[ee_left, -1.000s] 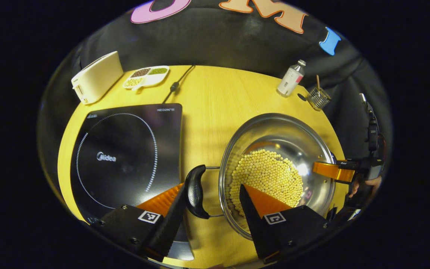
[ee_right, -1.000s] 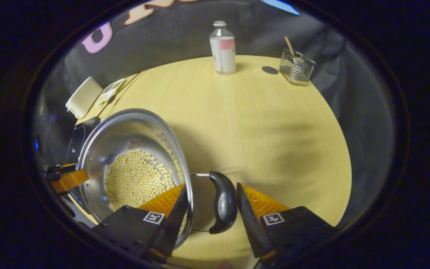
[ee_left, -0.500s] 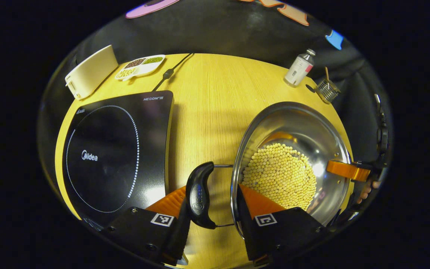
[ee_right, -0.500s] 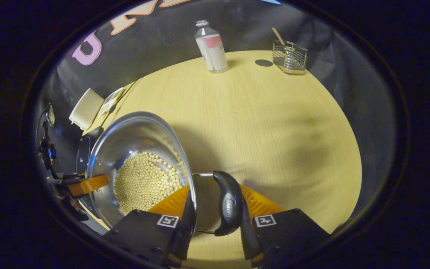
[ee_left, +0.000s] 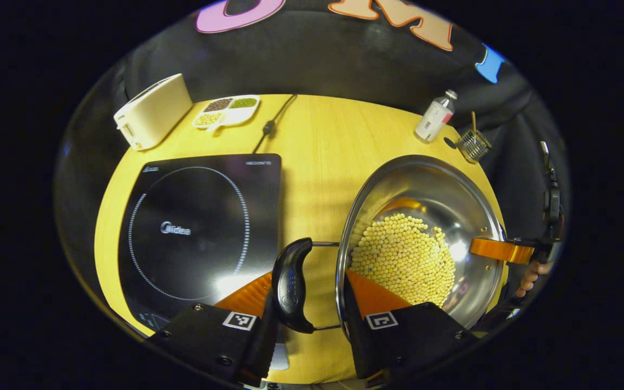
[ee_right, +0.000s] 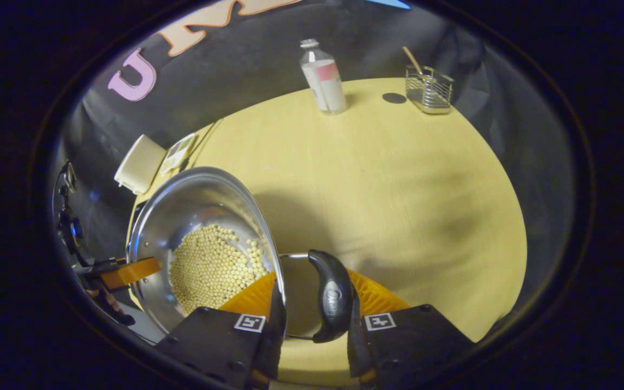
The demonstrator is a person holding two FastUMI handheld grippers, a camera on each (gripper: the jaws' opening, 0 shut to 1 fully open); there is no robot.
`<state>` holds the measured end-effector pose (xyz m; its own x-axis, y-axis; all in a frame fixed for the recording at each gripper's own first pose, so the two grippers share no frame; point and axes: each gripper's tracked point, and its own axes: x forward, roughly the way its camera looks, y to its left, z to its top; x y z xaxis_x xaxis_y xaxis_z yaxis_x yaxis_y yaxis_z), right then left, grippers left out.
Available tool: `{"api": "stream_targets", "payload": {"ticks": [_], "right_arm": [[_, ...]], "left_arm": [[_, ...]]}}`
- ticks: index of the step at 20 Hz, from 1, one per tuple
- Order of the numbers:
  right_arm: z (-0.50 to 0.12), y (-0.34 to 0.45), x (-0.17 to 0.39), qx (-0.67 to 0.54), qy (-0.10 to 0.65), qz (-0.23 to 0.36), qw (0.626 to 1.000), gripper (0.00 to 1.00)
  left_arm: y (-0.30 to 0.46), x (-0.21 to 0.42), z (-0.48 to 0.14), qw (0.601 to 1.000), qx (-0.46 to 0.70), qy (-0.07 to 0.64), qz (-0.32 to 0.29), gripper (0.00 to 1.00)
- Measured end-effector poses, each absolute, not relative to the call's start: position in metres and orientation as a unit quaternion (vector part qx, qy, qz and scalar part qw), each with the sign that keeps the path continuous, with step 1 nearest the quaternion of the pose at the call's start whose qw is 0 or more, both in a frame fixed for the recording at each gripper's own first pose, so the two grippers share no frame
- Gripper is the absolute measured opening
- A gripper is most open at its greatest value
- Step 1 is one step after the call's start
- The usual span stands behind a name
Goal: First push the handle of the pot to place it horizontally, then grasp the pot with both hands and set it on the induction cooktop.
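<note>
The left gripper view rides just above its own jaws at the pot's (ee_left: pixel 420 238) left handle (ee_left: pixel 290 284), looking steeply down and forward across the counter (ee_left: pixel 312 135) toward the booth wall, with the induction cooktop (ee_left: pixel 198 227) close on its left. The right gripper view sits equally close at the opposite handle (ee_right: pixel 333 295), aimed the same way over the counter's (ee_right: pixel 398 179) barer right half. Both views share the pot (ee_right: pixel 193 227), the bottle (ee_left: pixel 434 116) (ee_right: pixel 323 76), the wire holder (ee_left: pixel 473 145) (ee_right: pixel 429 89) and the white box (ee_left: pixel 152 111) (ee_right: pixel 140 163). Each also catches the other gripper at the pot's far rim.
</note>
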<state>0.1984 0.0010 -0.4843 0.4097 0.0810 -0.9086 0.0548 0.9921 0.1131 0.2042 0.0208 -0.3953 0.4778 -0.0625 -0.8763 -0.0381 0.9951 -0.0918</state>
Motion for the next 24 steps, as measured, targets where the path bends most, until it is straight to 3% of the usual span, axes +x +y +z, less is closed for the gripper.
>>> {"api": "stream_targets", "payload": {"ticks": [2, 3, 8, 9, 10, 11, 12, 13, 17, 19, 22, 23, 24], "right_arm": [[-0.481, 0.028, 0.201, 0.065, 0.54, 0.024, 0.839, 0.51], [-0.48, 0.041, 0.204, 0.068, 0.54, 0.03, 0.839, 0.47], [-0.485, 0.106, 0.209, 0.067, 0.542, 0.04, 0.837, 0.51], [-0.487, 0.118, 0.209, 0.065, 0.544, 0.037, 0.836, 0.51], [-0.49, 0.13, 0.207, 0.062, 0.545, 0.033, 0.835, 0.47], [-0.492, 0.142, 0.206, 0.06, 0.548, 0.026, 0.834, 0.55], [-0.493, 0.154, 0.204, 0.058, 0.549, 0.019, 0.834, 0.47], [-0.494, 0.166, 0.203, 0.057, 0.549, 0.012, 0.834, 0.51], [-0.501, 0.212, 0.207, 0.057, 0.542, -0.019, 0.838, 0.51], [-0.503, 0.23, 0.208, 0.043, 0.55, -0.024, 0.834, 0.46], [-0.508, 0.256, 0.208, 0.05, 0.557, -0.037, 0.828, 0.47], [-0.509, 0.262, 0.208, 0.05, 0.56, -0.036, 0.826, 0.51], [-0.511, 0.267, 0.209, 0.052, 0.561, -0.039, 0.825, 0.48]], "left_arm": [[0.046, 0.202, -0.382, 0.862, -0.047, 0.505, 0.005, 0.59], [0.058, 0.201, -0.379, 0.863, -0.046, 0.503, 0.009, 0.59], [0.116, 0.202, -0.37, 0.866, -0.047, 0.497, 0.019, 0.61], [0.13, 0.202, -0.374, 0.866, -0.049, 0.497, 0.016, 0.58], [0.141, 0.202, -0.378, 0.865, -0.05, 0.498, 0.012, 0.6], [0.154, 0.202, -0.382, 0.863, -0.052, 0.503, 0.006, 0.6], [0.165, 0.203, -0.383, 0.862, -0.055, 0.504, 0.001, 0.59], [0.178, 0.206, -0.385, 0.863, -0.056, 0.502, -0.006, 0.59], [0.223, 0.219, -0.396, 0.865, -0.067, 0.496, -0.036, 0.6], [0.242, 0.228, -0.395, 0.871, -0.063, 0.484, -0.048, 0.6], [0.262, 0.236, -0.395, 0.881, -0.049, 0.466, -0.062, 0.59], [0.268, 0.237, -0.394, 0.883, -0.049, 0.462, -0.062, 0.58], [0.274, 0.238, -0.393, 0.886, -0.049, 0.457, -0.061, 0.59]]}}
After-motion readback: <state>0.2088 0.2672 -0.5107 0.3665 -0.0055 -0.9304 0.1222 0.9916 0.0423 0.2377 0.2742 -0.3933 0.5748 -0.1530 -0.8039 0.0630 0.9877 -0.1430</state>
